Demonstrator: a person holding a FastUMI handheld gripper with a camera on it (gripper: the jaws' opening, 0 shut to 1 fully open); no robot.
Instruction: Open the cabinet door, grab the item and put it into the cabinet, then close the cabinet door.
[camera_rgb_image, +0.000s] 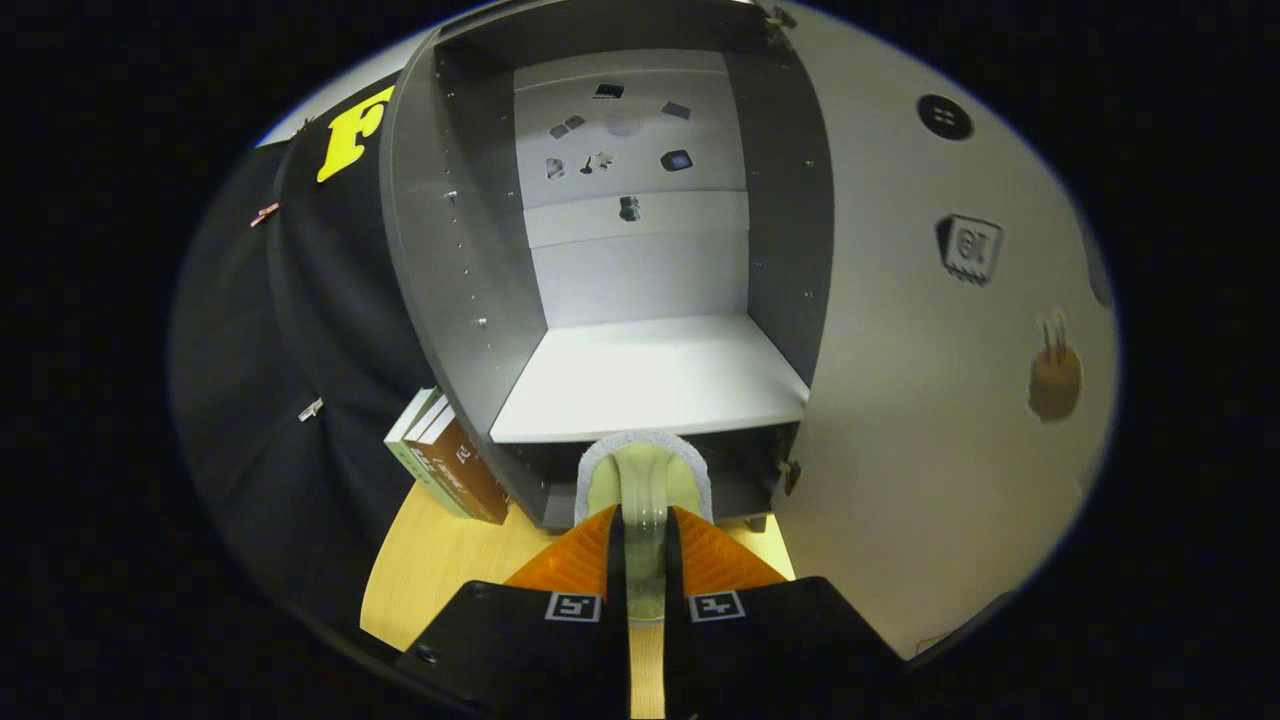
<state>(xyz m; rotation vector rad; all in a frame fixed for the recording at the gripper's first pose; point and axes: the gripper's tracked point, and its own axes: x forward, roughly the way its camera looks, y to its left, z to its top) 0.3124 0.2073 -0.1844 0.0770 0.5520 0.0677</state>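
Before the open cabinet (640, 375), the gripper (645, 540) grasps a pale green, white-rimmed sponge (645, 475) between both fingers.

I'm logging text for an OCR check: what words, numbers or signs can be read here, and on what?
Book spines beside the cabinet: lettering too small to read.
Sticker on the open cabinet door: two characters, too blurred to tell.
Square markers on the gripper, shut on the pale green item: patterns, no words.

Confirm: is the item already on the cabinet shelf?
No, the hand-held gripper grips the pale item just short of the bare shelf.
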